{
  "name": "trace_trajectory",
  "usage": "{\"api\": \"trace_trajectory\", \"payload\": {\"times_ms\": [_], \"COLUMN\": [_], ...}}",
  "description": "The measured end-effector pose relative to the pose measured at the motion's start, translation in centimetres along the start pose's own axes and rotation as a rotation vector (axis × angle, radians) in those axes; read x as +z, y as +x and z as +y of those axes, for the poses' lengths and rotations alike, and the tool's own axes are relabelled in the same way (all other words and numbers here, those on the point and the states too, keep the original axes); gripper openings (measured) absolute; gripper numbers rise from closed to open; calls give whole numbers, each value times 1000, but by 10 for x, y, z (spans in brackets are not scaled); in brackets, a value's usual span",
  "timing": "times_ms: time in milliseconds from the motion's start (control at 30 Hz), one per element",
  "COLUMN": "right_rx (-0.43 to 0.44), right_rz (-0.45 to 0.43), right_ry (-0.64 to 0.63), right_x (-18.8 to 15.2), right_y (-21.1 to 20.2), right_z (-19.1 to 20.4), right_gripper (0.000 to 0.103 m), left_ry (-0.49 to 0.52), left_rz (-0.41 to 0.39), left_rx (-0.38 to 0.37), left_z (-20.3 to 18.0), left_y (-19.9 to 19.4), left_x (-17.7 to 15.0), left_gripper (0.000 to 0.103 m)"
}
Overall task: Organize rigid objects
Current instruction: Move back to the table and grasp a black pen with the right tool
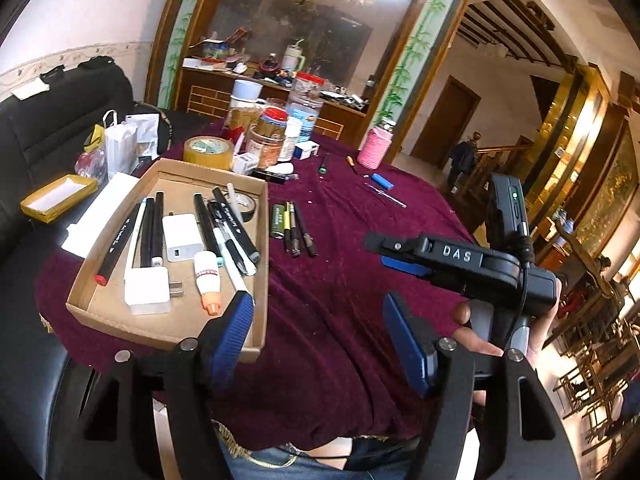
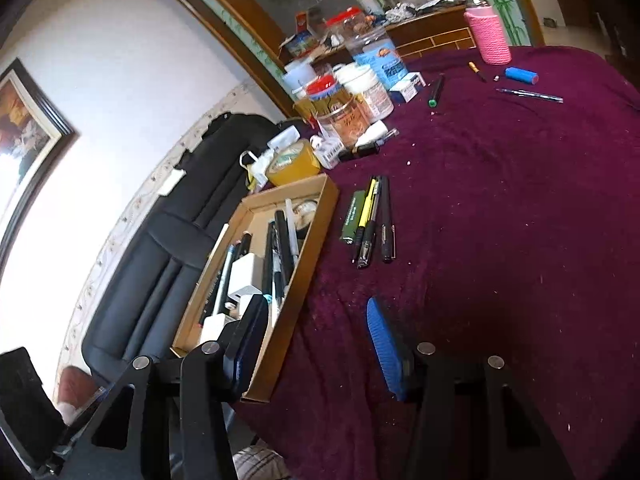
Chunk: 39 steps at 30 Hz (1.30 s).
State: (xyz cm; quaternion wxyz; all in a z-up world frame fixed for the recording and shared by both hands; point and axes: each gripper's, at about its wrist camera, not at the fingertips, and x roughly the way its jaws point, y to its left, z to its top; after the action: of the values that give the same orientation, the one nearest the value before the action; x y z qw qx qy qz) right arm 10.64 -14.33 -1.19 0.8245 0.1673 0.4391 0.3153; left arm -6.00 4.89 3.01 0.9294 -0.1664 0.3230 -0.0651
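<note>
Left gripper [image 1: 320, 320]: jaws apart, nothing between them.
Right gripper [image 2: 320, 336]: jaws apart, empty.
Cardboard tray [image 1: 256, 216]: left of centre, its near corner under the left finger.
Loose pens [image 1: 298, 226]: mid-frame on the maroon cloth [image 1: 352, 280], beyond the fingertips, just right of the tray.

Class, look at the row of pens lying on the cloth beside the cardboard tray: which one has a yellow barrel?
The yellow pen, second in the row, right beside the green battery; the others are black.

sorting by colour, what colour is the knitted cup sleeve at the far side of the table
Pink, on the cup standing on the maroon cloth; clearest in the right wrist view.
</note>
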Motion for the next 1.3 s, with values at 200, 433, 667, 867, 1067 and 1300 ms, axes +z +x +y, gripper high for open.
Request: {"api": "trace_trajectory", "payload": {"times_ms": [200, 433, 667, 867, 1067, 1300], "right_rx": [-53, -106, -212, -202, -144, -167], "right_rz": [80, 197, 216, 232, 264, 283], "right_ry": [-51, -111, -185, -154, -93, -113], "right_x": [19, 58, 65, 66, 67, 65], "right_y": [44, 114, 154, 150, 142, 142], "right_z": [-12, -29, -40, -44, -54, -49], "right_gripper": [56, 52, 26, 14, 9, 9], "left_ry": [-52, -76, -44, -30, 2, 3], "left_rz": [53, 90, 140, 181, 237, 243], "left_rx": [26, 77, 102, 87, 78, 88], "left_z": [21, 40, 38, 29, 16, 12], "left_y": [32, 68, 101, 136, 168, 179], "left_x": [10, 28, 40, 55, 71, 90], "left_gripper": [67, 67, 67, 67, 67, 67]}}
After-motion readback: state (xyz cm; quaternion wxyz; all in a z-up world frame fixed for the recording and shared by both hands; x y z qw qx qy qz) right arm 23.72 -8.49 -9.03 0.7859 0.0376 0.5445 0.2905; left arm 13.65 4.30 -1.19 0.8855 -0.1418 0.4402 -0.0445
